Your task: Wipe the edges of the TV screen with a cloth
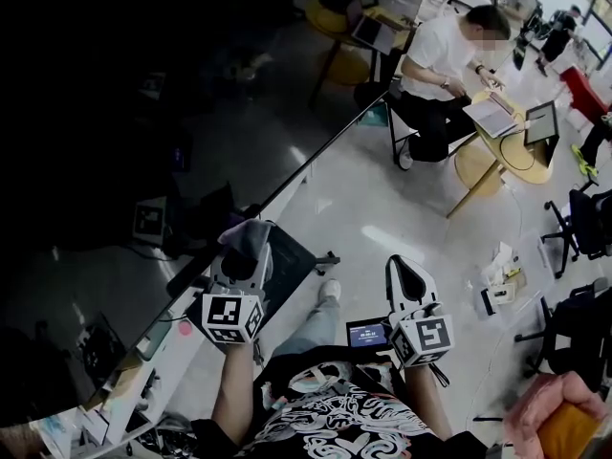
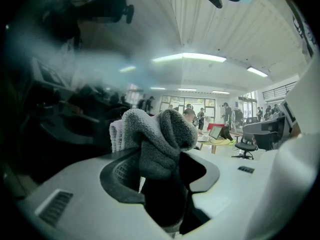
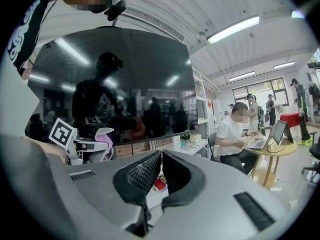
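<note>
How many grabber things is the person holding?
2. The left gripper is by the TV, shut on the cloth; the right gripper is beside it, shut and empty.

Lower end of cloth (image 2: 155, 134) buried in jaws of left hand-held gripper (image 2: 160, 166); TV screen (image 1: 172, 132) mostly lost in darkness.

The pale, shiny floor (image 1: 363, 194) carries a round wooden table (image 1: 517, 153) with open laptops (image 1: 491, 115) on it, black office chairs (image 1: 574, 228) and some small boxes (image 1: 502, 277).
</note>
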Motion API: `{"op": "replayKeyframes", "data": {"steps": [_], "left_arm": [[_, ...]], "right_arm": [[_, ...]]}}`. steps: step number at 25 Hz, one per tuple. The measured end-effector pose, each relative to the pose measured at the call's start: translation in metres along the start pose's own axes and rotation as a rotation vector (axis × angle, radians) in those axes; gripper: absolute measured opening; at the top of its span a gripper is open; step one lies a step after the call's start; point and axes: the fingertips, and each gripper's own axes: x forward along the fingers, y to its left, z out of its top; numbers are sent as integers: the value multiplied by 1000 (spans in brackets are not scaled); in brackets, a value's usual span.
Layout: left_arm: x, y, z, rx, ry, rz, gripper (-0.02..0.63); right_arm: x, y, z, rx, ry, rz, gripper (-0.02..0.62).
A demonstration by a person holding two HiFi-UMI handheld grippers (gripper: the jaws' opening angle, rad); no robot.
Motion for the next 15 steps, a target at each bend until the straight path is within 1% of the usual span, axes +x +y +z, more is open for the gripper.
{"op": "replayKeyframes", "data": {"steps": [5,11,15], "left_arm": [[8,-2,3,-12,-15,-10,198],[16,-6,4,-53,-25,-8,198],[26,-8,8,-64,-28,-11,198]], "right_arm": [[2,-2,-4,-3,8,-7,31],[-1,0,-18,13,34,-3,31],[2,-2,-22,23,41,-10,31]]}}
